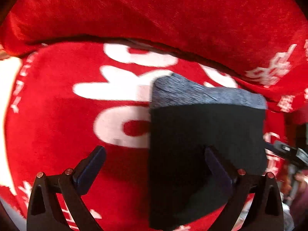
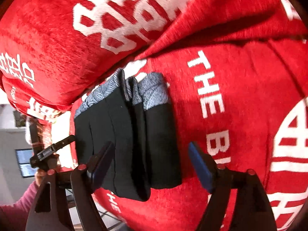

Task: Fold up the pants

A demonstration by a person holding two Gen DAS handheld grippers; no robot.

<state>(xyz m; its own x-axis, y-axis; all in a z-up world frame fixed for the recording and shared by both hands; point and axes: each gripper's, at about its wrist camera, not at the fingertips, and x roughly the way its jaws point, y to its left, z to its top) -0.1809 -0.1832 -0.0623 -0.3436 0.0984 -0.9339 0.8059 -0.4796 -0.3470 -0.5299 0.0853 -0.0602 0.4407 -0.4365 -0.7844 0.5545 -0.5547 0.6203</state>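
Both grippers hung spread and empty. Folded pants [image 2: 130, 134] lay on the red blanket [image 2: 240, 96], running bottom to top, mid-frame, between the right gripper [image 2: 152, 163] fingers, so nearer it.

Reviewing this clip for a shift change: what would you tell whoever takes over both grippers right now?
Left gripper: open, nothing held.
Right gripper: open, over the pants, no grip.
Pants: black with a grey patterned band, lying as a compact folded stack on the red blanket.
Done: folds appear finished, garment released.
Left: probably only a check that the edges line up; withdraw both grippers.
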